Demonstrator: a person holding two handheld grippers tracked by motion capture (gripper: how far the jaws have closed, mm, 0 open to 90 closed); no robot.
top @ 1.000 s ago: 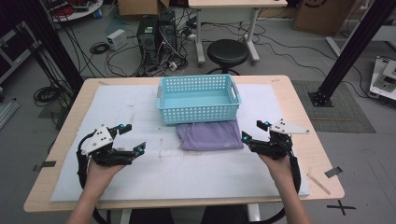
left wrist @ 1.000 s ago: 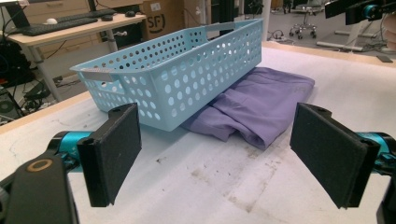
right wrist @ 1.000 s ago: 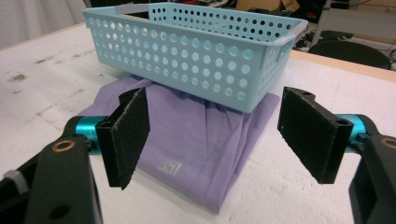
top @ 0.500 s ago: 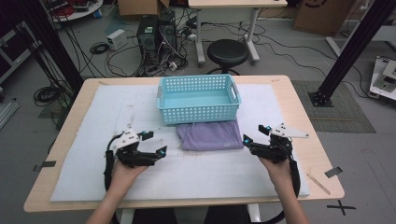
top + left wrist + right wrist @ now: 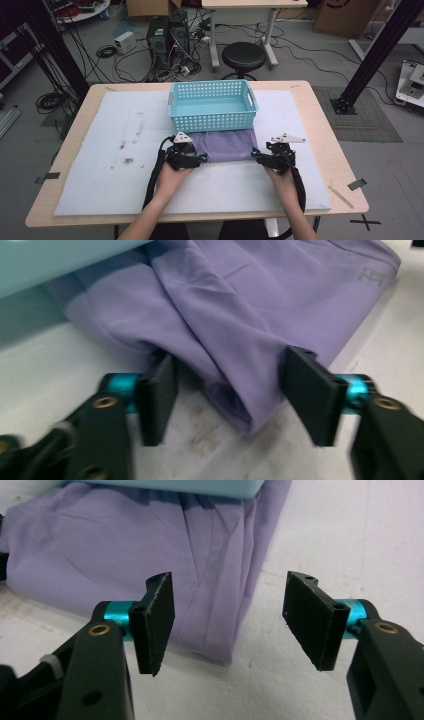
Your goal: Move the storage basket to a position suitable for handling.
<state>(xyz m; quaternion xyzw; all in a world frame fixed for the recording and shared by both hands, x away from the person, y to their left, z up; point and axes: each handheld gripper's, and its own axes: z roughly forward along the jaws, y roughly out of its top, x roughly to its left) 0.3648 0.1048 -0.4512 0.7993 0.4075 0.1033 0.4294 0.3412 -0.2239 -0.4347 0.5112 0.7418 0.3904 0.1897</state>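
This is a lab or test room, not a home. The wooden surface [image 5: 320, 150] sits on a bare grey floor [image 5: 300, 55] and is covered with a stained white sheet [image 5: 100, 150]. Behind it loose cables [image 5: 120, 55] sprawl around two computer towers [image 5: 167, 32] standing on the floor, with a small white box [image 5: 123, 41] beside them. A black round stool [image 5: 243, 55] waits by another desk [image 5: 240, 20]. Black metal frame posts [image 5: 380, 50] slant up at both sides, tape crosses [image 5: 363, 220] mark the floor, and a cardboard box [image 5: 345, 15] sits at the back.
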